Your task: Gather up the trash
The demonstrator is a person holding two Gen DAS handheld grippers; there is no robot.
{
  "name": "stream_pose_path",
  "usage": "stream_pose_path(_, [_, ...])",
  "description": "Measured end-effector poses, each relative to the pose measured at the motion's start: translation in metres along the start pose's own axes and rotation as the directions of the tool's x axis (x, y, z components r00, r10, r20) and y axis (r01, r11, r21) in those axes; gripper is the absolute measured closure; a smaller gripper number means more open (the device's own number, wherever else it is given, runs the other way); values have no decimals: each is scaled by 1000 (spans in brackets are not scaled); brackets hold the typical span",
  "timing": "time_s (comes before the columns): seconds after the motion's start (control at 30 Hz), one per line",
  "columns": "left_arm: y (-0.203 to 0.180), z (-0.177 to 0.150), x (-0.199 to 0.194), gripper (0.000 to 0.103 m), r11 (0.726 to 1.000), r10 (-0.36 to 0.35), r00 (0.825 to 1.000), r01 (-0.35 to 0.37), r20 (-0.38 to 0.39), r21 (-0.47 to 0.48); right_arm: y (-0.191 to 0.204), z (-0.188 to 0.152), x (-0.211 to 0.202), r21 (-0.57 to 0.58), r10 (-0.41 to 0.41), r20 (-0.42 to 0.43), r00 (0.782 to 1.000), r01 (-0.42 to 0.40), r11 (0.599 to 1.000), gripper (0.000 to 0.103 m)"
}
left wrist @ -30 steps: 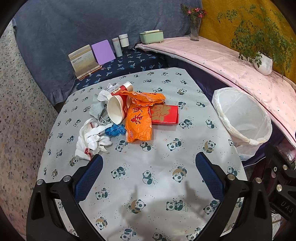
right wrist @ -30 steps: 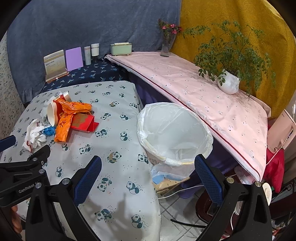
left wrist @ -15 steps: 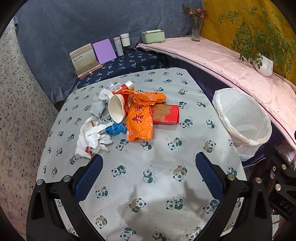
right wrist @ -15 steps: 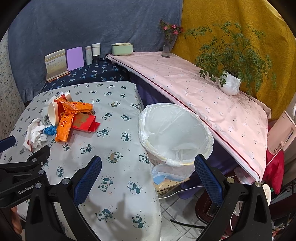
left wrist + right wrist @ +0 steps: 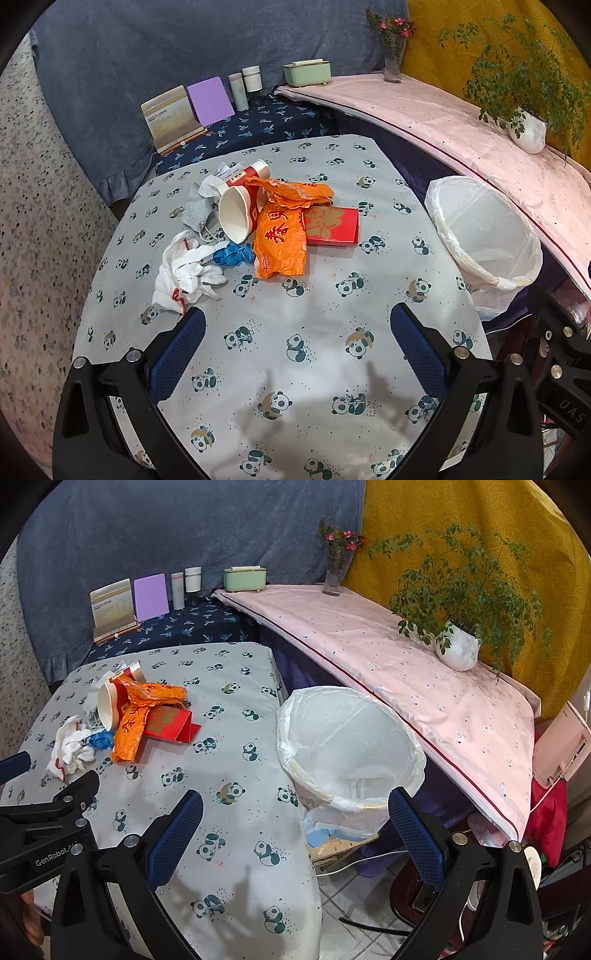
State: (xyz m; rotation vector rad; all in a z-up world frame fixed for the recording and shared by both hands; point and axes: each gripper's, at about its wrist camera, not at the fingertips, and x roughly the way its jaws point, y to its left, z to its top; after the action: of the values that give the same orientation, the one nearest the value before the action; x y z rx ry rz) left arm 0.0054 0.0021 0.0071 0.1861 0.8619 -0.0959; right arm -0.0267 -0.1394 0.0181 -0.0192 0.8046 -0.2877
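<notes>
Left wrist view: the left gripper (image 5: 297, 341) hangs spread wide and empty over the panda tablecloth (image 5: 295, 369), with the trash pile ahead: a paper cup (image 5: 236, 218), an orange bag (image 5: 282, 243), a red envelope (image 5: 332, 225) and white cloth (image 5: 184, 273). Right wrist view: the right gripper (image 5: 295, 825) is also spread wide and empty, above the table edge and the lined bin (image 5: 351, 746) standing just beside the table.

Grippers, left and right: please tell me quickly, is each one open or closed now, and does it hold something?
Left gripper: open, holding nothing, above the table.
Right gripper: open, holding nothing, near the bin.
</notes>
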Motion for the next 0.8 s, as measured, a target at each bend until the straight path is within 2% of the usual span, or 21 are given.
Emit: stream_pose_path(0.8, [3,-5,-7,7,1000,-5,1000,5,2,-9,-1,-3,-9,0,-1,14,1000,1,1000,7])
